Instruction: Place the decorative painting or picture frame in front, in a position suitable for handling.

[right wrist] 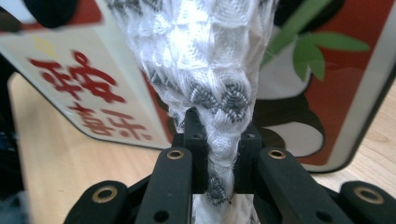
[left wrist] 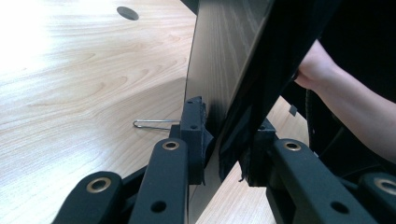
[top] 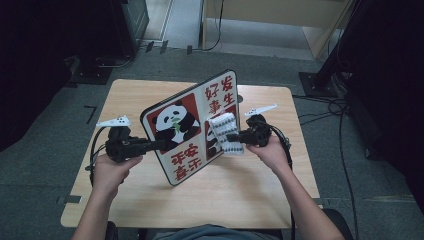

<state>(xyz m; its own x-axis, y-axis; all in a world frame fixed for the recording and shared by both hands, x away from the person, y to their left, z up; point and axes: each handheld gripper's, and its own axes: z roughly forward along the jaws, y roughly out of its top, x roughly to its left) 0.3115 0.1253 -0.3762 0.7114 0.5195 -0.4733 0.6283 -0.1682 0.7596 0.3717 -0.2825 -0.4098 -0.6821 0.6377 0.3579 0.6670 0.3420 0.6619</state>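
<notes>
Item: panda board (top: 192,127), flat, rounded corners, black rim, held upright on its lower edge above the wooden counter (top: 250,195), tilted, its long axis running from near-left to far-right across the counter.

Nearest the person, in front of the board: two forearms entered from the bottom of the high view. The left gripper (top: 159,145) sat at the board's near-left edge; in the left gripper view its fingers (left wrist: 194,135) were clamped on that edge, one on the dark wood-grain back (left wrist: 219,60), one on the front side. The right gripper (top: 231,137) sat before the board's right half, its fingers (right wrist: 196,149) pinched tight on a white cloth (right wrist: 205,60) with a woven grey diamond pattern, the cloth lying against the board's face.

Board face: left panel red with a panda holding green bamboo; below it red characters reading 平安喜乐. Upper right panel, red characters 好事发生. The lower right panel was largely hidden by the cloth and gripper; part of a second panda on red showed in the right gripper view. The characters there were blurred.

Behind the board: a thin metal wire (left wrist: 154,123) lay on the counter just beside the board's back, its far end cut off by the left fingers. A round dark hole (left wrist: 127,12) marked the counter farther back.

Beyond the counter: grey floor (top: 45,150), trailing cables (top: 325,107) and dark stands, details hard to make out.
</notes>
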